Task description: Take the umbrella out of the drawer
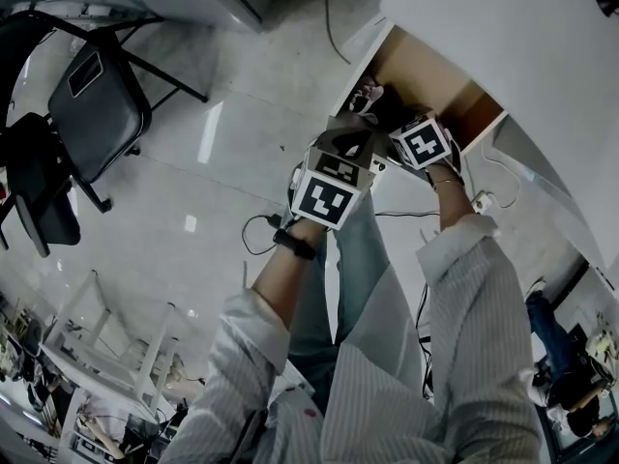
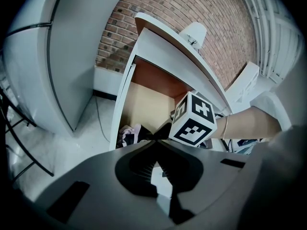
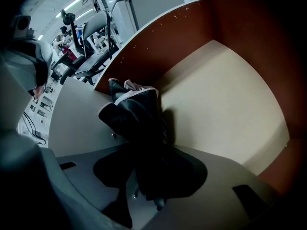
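The folded black umbrella (image 3: pixel 136 114), with a pale pink trim, stands against the near wall of the open drawer (image 3: pixel 225 104). My right gripper (image 3: pixel 151 145) points steeply down into the drawer. Its jaws are shut around the umbrella's lower end, which fills the space between them. From the head view the umbrella (image 1: pixel 364 98) shows at the drawer's front corner, just beyond both marker cubes. My left gripper (image 2: pixel 156 145) hangs outside the drawer's front, open with nothing between its fingers. Over its tips shows the right gripper's cube (image 2: pixel 194 121).
The drawer (image 1: pixel 426 75) belongs to a white desk (image 1: pixel 503 37) against a brick wall (image 2: pixel 182 13). A black chair (image 1: pixel 97 104) stands on the tiled floor to the left. Cables (image 1: pixel 256 235) and a power strip (image 1: pixel 481 201) lie on the floor by my legs.
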Demonstrator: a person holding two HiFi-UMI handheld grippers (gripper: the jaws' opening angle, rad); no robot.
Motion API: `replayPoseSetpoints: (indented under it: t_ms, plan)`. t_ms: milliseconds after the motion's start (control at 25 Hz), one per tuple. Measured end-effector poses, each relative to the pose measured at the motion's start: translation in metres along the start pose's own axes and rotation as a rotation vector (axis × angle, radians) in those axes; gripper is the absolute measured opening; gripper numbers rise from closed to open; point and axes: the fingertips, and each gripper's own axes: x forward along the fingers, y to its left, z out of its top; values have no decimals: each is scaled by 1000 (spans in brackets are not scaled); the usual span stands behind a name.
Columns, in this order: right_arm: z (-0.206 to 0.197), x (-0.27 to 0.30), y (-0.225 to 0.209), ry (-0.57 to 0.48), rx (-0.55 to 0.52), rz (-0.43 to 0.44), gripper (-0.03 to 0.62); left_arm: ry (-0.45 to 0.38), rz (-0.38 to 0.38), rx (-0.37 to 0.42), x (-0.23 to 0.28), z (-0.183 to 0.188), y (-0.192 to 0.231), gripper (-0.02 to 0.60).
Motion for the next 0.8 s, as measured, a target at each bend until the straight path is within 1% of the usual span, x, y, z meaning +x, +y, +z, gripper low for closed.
replayPoseSetpoints:
  t_ms: [240, 440, 680, 800]
  plan:
    - [-2, -16, 9, -31, -4, -6, 192, -5, 3, 12, -9, 4, -8, 9]
    - [2, -37, 19, -57, 8, 0, 189, -15, 9, 23, -19, 14, -15, 9]
    - [14, -73, 28, -142, 74, 0, 186, -33, 11, 34, -32, 30, -30, 9]
    - [17, -89, 30, -178, 84, -9, 184, -35, 14, 43, -41, 37, -37, 9]
